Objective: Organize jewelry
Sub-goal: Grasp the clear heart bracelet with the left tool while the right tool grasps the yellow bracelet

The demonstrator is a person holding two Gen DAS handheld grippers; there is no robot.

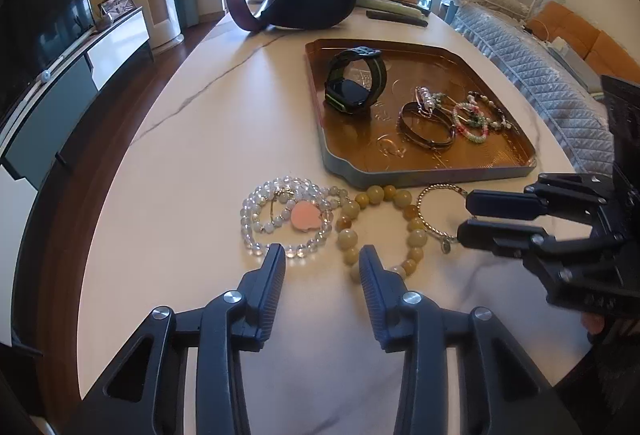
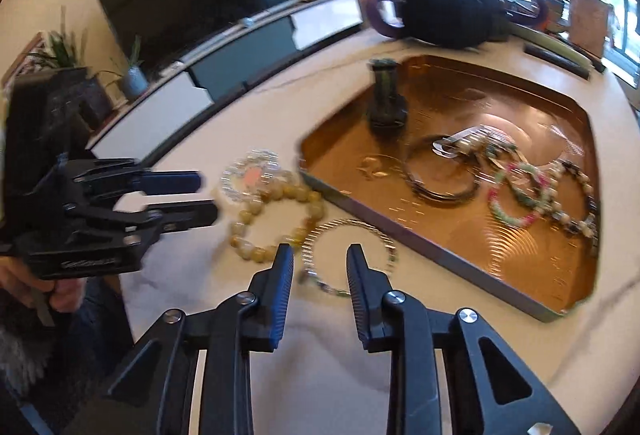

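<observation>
Right wrist: right gripper (image 2: 318, 267) parted, empty, fingers straddling chain bracelet (image 2: 347, 255); tray (image 2: 448, 259) just beyond. Left gripper (image 1: 322, 261) wide, empty, before bead strands (image 1: 376, 227). Risk: thin chain slipping the pads on closing.

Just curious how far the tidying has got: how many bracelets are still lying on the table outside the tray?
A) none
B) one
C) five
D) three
D: the clear bead bracelet, the yellow bead bracelet and the thin silver bracelet lie on the table, in front of the tray.
</observation>
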